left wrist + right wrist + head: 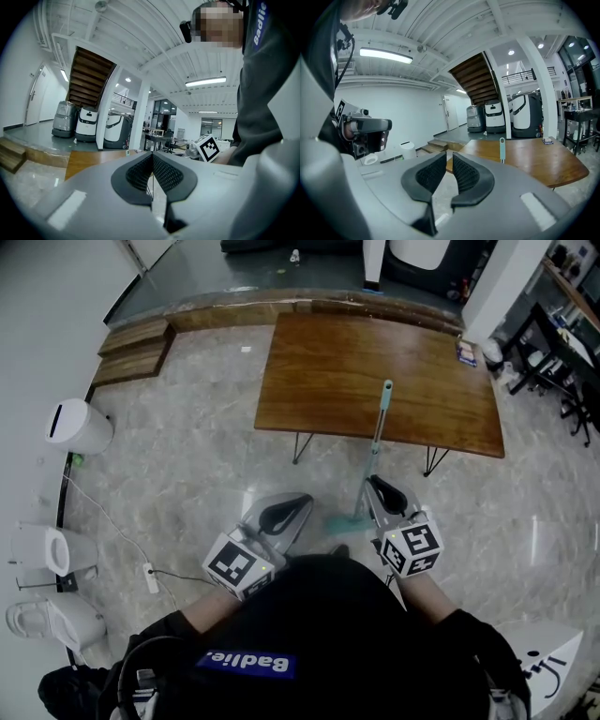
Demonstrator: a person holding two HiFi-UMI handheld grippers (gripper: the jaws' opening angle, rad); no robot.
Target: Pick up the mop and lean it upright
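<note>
The mop point(375, 442) stands upright, its pale teal handle leaning on the near edge of the wooden table point(375, 371) and its teal head point(339, 524) on the floor. My right gripper point(375, 482) hovers just right of the lower shaft, apart from it. Its jaws stand a little apart with nothing between them. In the right gripper view the right gripper point(449, 155) shows that narrow gap, and the mop handle's top point(502, 150) rises to the right of it, before the table point(525, 159). My left gripper point(298, 502) is left of the mop head, shut and empty point(152, 154).
A white bin point(80, 426) and two white fixtures point(47, 549) line the left wall, with a cable and power strip point(150, 577) on the marble floor. Wooden steps point(136, 348) sit at the far left, dark chairs point(562, 381) at the right. White service robots point(86, 123) stand beyond the table.
</note>
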